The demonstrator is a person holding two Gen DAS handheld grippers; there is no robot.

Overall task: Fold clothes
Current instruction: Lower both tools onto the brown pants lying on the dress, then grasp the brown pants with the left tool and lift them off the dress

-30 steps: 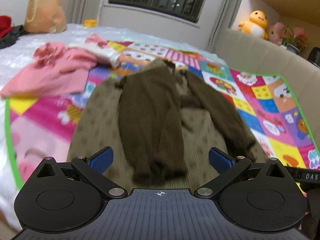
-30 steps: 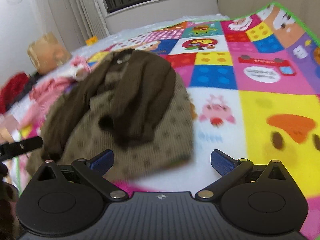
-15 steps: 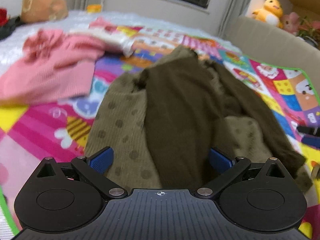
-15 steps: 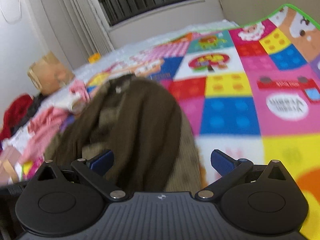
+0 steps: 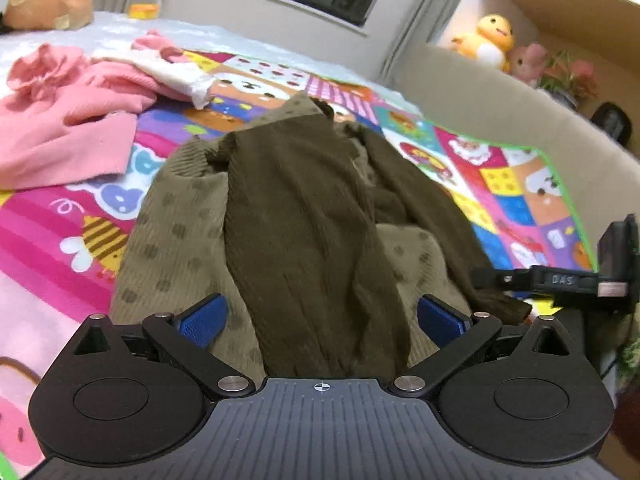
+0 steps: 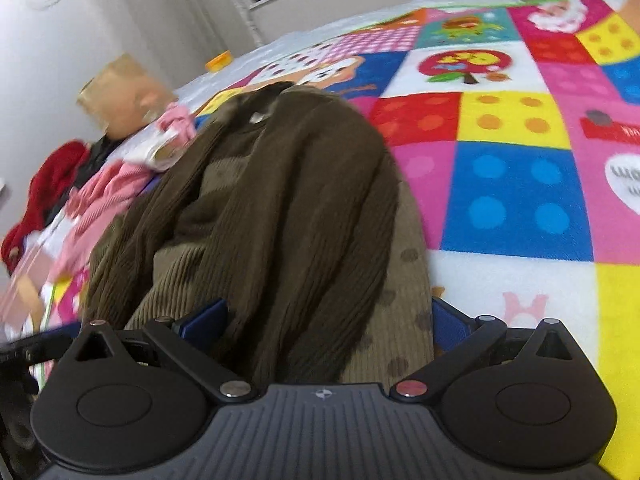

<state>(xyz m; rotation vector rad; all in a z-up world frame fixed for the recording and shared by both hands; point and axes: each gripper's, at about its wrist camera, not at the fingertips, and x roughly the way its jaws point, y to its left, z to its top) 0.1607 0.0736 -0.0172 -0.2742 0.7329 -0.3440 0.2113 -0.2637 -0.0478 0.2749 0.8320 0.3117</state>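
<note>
Your left gripper (image 5: 320, 316) and right gripper (image 6: 326, 318) both have their jaws spread wide, released, with the near hem of the brown sweater (image 5: 304, 208) lying between them. The sweater rests sleeves folded in on the colourful play mat (image 6: 516, 196). Only your left view shows the right gripper beside it and the plush duck (image 5: 486, 40); only your right view shows the red garment (image 6: 44, 192) beyond the pink clothes (image 5: 64, 120).

Both wrist views low, close; sharing sweater (image 5: 312, 216).
</note>
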